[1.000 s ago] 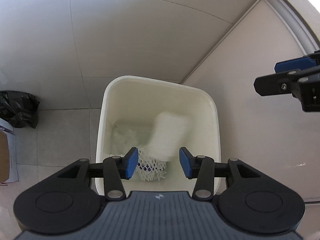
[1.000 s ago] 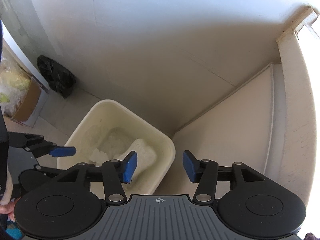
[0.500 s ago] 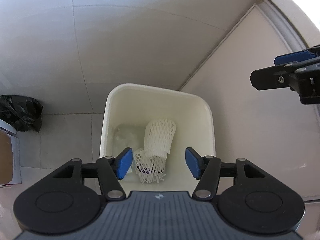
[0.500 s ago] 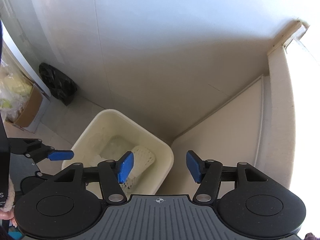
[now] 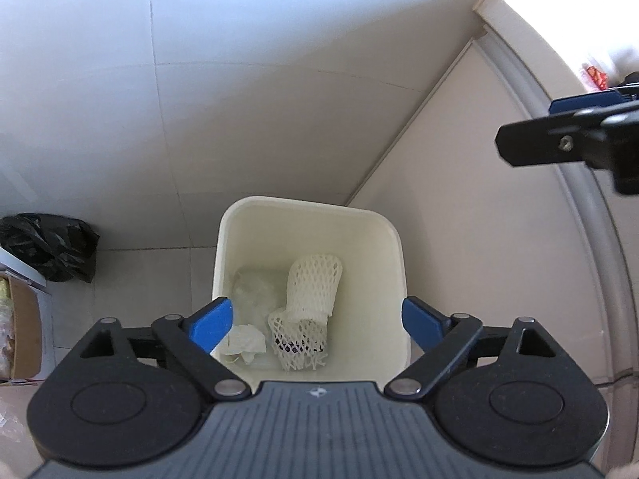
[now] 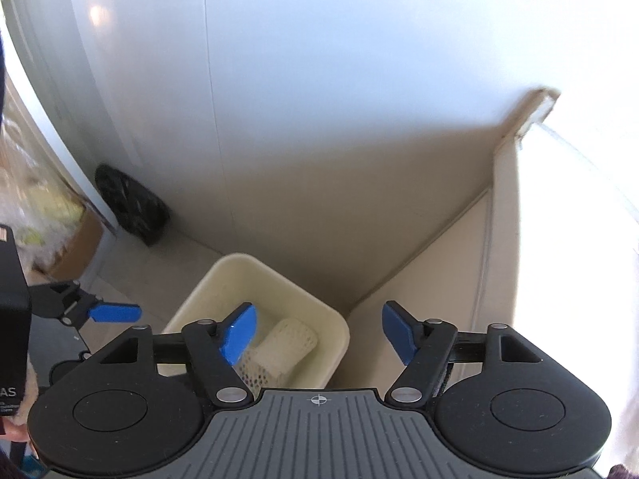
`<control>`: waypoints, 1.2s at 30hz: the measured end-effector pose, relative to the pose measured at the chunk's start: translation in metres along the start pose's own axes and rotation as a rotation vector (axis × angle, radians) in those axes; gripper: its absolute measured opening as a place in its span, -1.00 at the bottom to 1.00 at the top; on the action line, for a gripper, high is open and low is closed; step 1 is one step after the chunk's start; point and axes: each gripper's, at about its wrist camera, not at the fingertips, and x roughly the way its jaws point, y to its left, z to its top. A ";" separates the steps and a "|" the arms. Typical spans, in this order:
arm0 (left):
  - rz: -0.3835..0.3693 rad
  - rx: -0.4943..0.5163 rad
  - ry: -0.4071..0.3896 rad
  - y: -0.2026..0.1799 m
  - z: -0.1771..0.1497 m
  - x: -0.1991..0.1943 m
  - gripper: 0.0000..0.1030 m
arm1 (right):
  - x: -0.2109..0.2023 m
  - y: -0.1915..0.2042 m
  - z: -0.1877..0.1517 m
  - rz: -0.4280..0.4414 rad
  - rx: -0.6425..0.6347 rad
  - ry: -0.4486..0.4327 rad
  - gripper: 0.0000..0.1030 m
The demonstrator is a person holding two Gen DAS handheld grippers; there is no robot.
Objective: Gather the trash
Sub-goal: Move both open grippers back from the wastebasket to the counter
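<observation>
Left gripper (image 5: 315, 323) stands over the bin (image 5: 393, 239) with its jaws spread wide and nothing between them; they have just been opening. Right gripper (image 6: 317, 333) is likewise parted and empty, its jaws also just widened, and it shows at the right edge of the left wrist view as a black finger with a blue pad. Trash lies inside the bin at lower centre of that view: a white foam net sleeve (image 5: 313, 285) leaning against a second, looser net (image 5: 297, 343), a crumpled tissue (image 5: 245, 341) at the lower left corner of the bin floor, and a clear plastic piece (image 5: 255, 289) behind it. Judged by appearance, all of it is very light and soft; the nets would crush under the pads and spring back, and are best pinched across the mesh body, where the weave gives purchase. The tissue would tear if dragged. The plastic looks slippery and hard to catch flat. The bin is cream, rectangular, with rounded corners, standing on tiled floor beside a wall corner. A black bag (image 5: 50, 251) sits at far left, well apart, with a cardboard box (image 5: 18, 331) below it.
</observation>
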 end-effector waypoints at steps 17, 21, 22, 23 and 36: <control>0.014 0.078 -0.052 -0.028 -0.006 -0.062 0.93 | -0.092 -0.022 -0.022 0.012 0.137 -0.165 0.74; 0.006 0.095 -0.065 -0.036 -0.005 -0.073 0.93 | -0.107 -0.033 -0.035 0.004 0.164 -0.192 0.75; 0.004 0.101 -0.068 -0.038 -0.005 -0.076 0.93 | -0.110 -0.036 -0.040 0.000 0.169 -0.197 0.75; 0.002 0.107 -0.071 -0.040 -0.005 -0.078 0.93 | -0.114 -0.039 -0.043 -0.007 0.174 -0.204 0.75; -0.040 0.183 -0.100 -0.080 0.005 -0.106 0.98 | -0.170 -0.095 -0.104 -0.093 0.348 -0.321 0.84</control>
